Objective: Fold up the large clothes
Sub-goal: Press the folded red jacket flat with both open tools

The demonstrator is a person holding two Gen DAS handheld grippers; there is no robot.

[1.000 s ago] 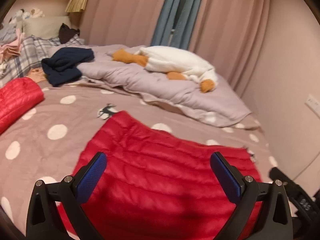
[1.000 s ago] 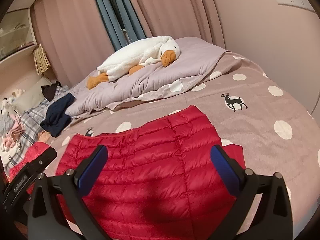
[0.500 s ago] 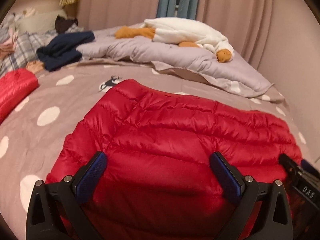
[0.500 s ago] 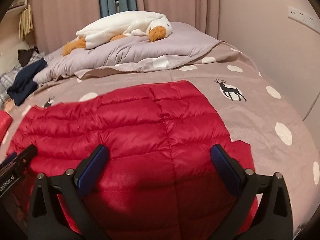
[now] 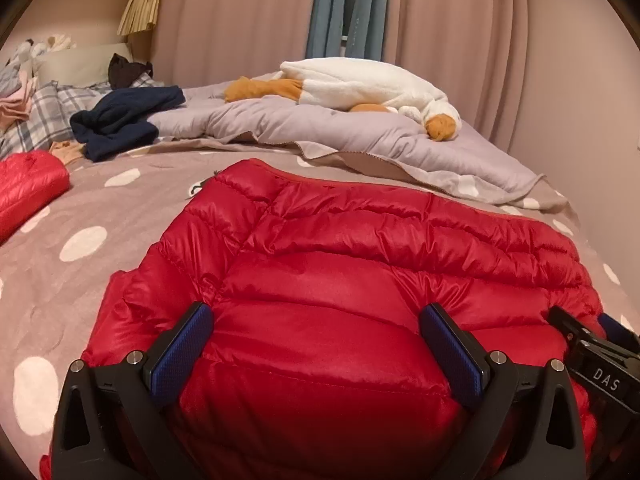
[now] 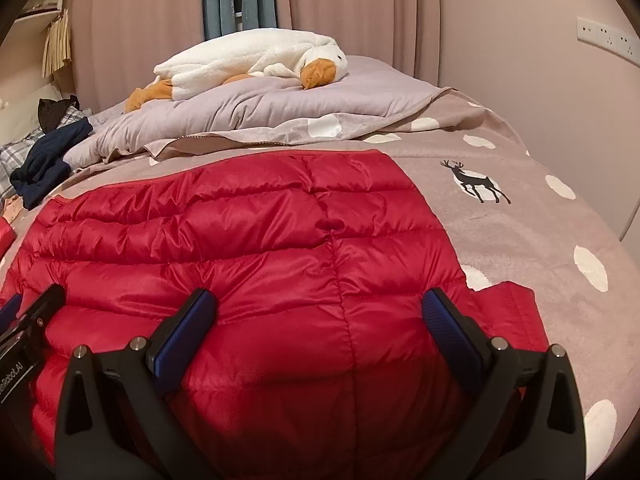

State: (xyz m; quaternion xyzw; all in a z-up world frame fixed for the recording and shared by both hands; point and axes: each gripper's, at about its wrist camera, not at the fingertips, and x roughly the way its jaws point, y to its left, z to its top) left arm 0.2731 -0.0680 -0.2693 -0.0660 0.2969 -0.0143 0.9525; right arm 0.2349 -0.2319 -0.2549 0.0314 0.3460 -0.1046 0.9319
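A red quilted down jacket (image 5: 360,264) lies flat on the spotted bed cover (image 5: 60,280); it also fills the right wrist view (image 6: 248,256). My left gripper (image 5: 316,344) is open, its jaws spread wide and low over the jacket's near left part. My right gripper (image 6: 320,328) is open too, low over the near right part, by a small red flap (image 6: 508,308). The right gripper's body shows at the left view's right edge (image 5: 600,360). Whether the pads touch the fabric I cannot tell.
A white plush goose (image 5: 360,84) lies on a lilac duvet (image 5: 320,132) at the back. A navy garment (image 5: 120,120), plaid bedding (image 5: 36,116) and another red padded piece (image 5: 28,184) lie at the left. The wall (image 6: 560,80) runs close on the right.
Both grippers have come forward and down toward the jacket, which now fills most of both views. Both jaws have stayed open.
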